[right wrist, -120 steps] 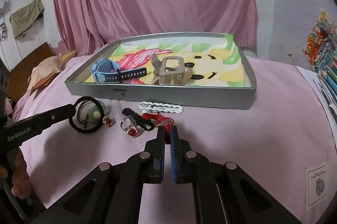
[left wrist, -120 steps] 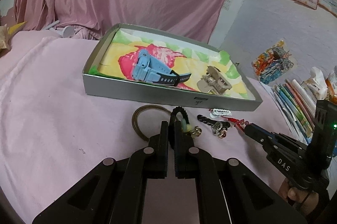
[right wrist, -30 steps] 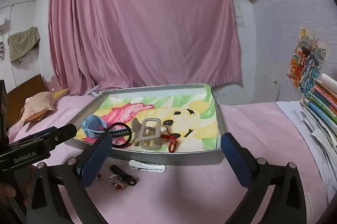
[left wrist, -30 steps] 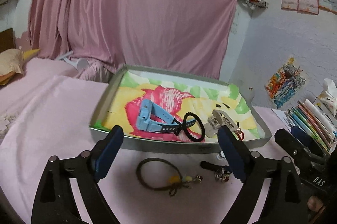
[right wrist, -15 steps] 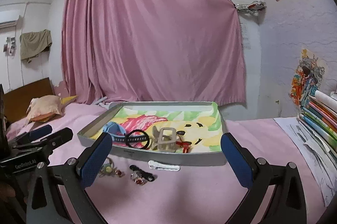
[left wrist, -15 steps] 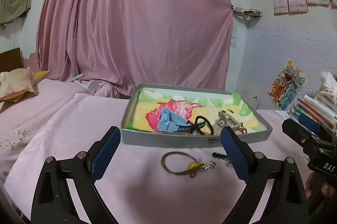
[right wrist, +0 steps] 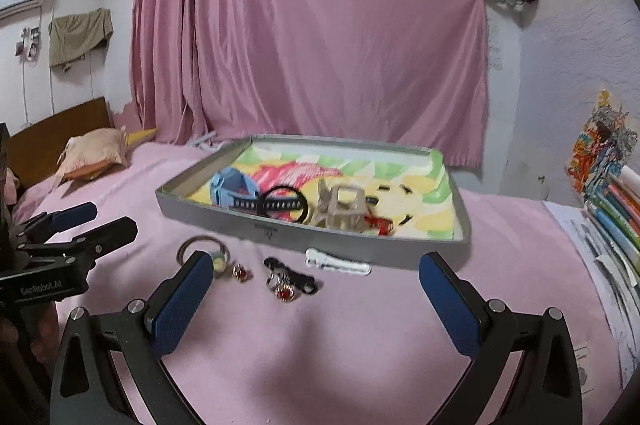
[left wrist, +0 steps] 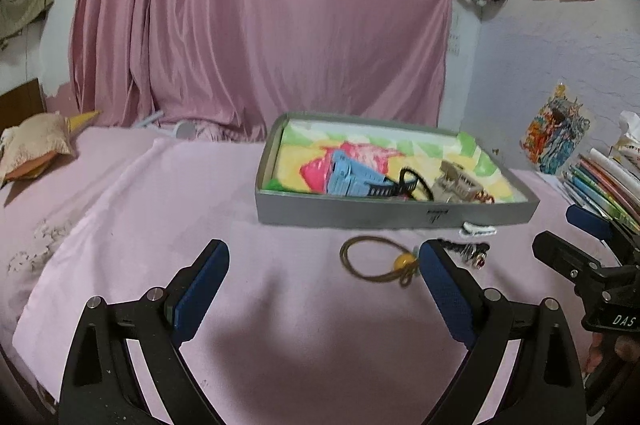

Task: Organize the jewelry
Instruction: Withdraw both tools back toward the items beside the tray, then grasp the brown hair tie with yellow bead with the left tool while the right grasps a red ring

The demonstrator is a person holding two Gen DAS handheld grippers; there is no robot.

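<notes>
Black hair tie (right wrist: 282,204) & red charm (right wrist: 380,223), prob. a bracelet, now in tray (right wrist: 304,231); both tools (left wrist: 324,267) (right wrist: 316,279) spread, empty; brown loop (left wrist: 370,261) etc. remain on bed.

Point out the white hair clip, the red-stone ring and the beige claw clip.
white hair clip (right wrist: 338,264): right wrist view, middle of its body.
red-stone ring (right wrist: 285,292): right wrist view, on the red stone.
beige claw clip (right wrist: 343,210): right wrist view, front of its frame.

A blue watch (right wrist: 232,190), black hair tie (right wrist: 282,208), beige claw clip (right wrist: 342,212) and red charm (right wrist: 379,223) are held in the grey tray (right wrist: 320,239). A brown hair tie (right wrist: 202,248), rings (right wrist: 285,292) and white clip (right wrist: 338,262) are laid before it.
</notes>
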